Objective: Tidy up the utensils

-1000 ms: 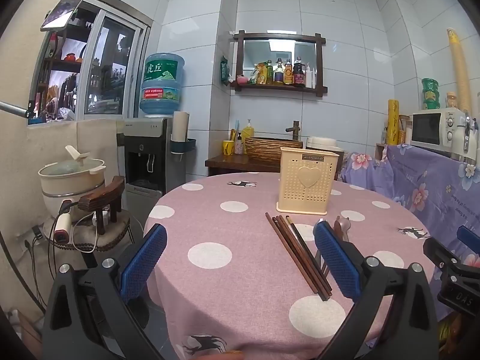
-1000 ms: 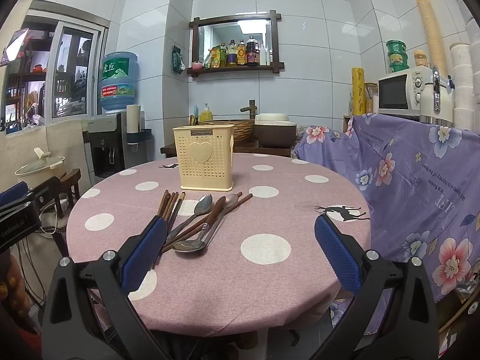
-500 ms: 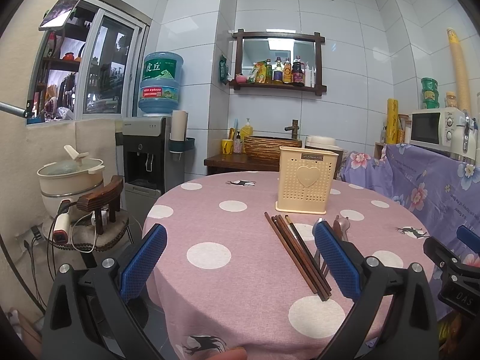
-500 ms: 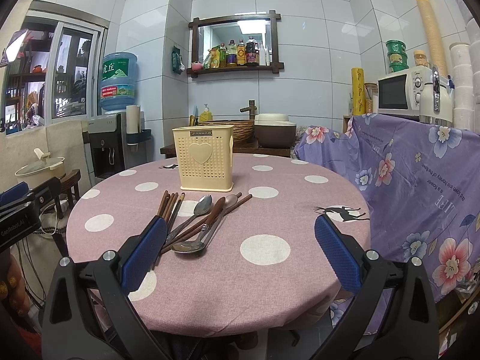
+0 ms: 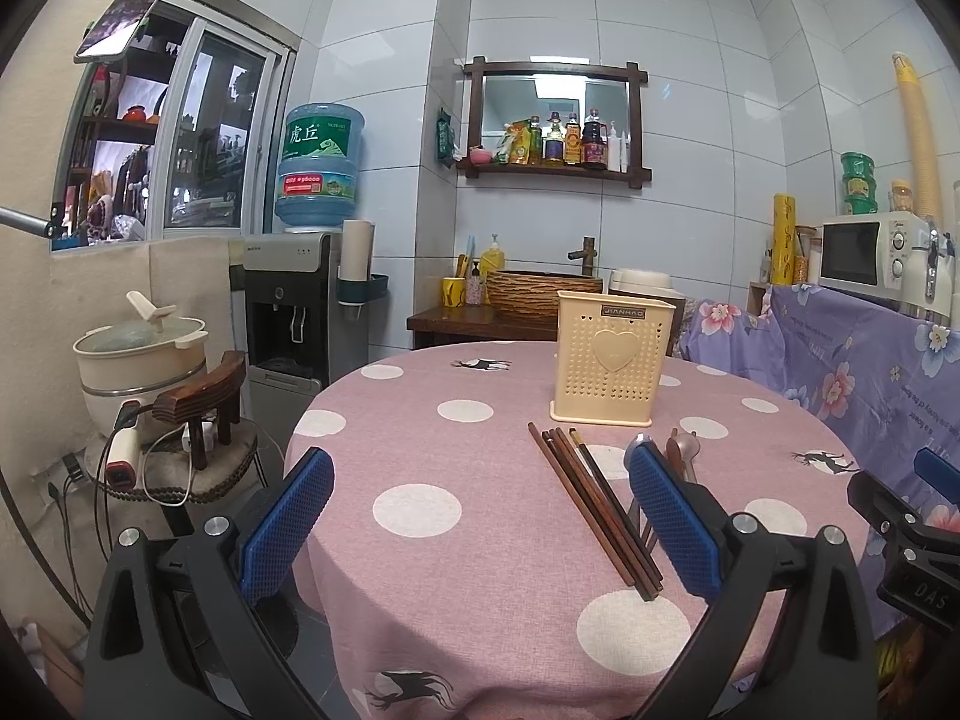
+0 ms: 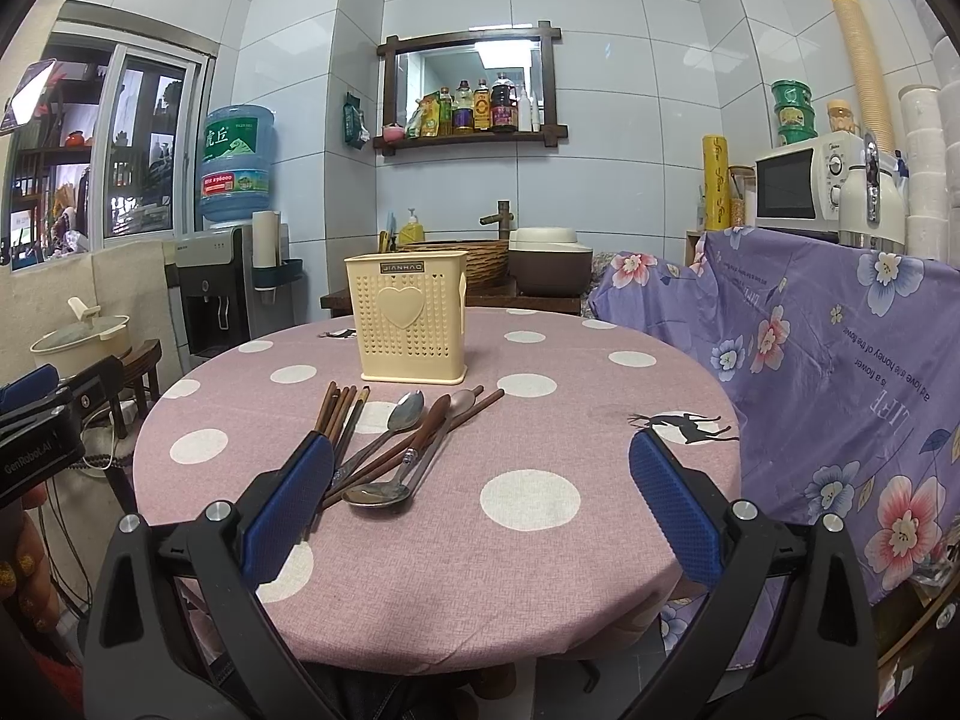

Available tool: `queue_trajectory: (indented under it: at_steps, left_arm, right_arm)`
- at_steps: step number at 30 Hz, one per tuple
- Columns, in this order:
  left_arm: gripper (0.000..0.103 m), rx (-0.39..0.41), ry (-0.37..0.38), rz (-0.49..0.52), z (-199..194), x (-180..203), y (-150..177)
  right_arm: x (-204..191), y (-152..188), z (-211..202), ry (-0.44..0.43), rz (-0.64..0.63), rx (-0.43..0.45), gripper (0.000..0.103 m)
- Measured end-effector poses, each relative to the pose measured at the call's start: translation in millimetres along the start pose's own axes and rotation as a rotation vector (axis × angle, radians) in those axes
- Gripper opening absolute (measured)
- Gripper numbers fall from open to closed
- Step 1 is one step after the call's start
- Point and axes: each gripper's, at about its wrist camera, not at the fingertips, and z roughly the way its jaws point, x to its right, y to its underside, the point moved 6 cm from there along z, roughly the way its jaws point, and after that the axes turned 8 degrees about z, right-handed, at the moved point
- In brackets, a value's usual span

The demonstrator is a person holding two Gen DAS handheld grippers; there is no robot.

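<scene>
Partly hidden spoons (image 5: 684,453) behind hand-held gripper (image 5: 480,516)

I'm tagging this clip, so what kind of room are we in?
Most likely a small home kitchen or dining corner: white microwave, blue water-cooler bottle, and a round table with a pink polka-dot cloth.

- The left gripper (image 5: 474,516) has crept slightly nearer the utensil holder (image 5: 612,360).
- The right gripper (image 6: 480,498) has barely shifted relative to it.

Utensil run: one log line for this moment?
left gripper: open, empty | right gripper: open, empty | chopsticks, spoons: loose on table | holder: upright
</scene>
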Motion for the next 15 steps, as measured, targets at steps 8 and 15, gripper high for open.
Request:
queue_trajectory:
  at_steps: [8,15]
  left_arm:
    - [0.098,-0.001,-0.001,0.0,-0.1,0.5,-0.5]
    - [0.098,-0.001,0.0,0.0,0.3,-0.1,-0.1]
  right_arm:
    - [0.9,0.1,-0.8,0.0,-0.001,0.001,0.098]
    - [0.3,0.1,-1.1,-0.001,-0.002,0.001,0.098]
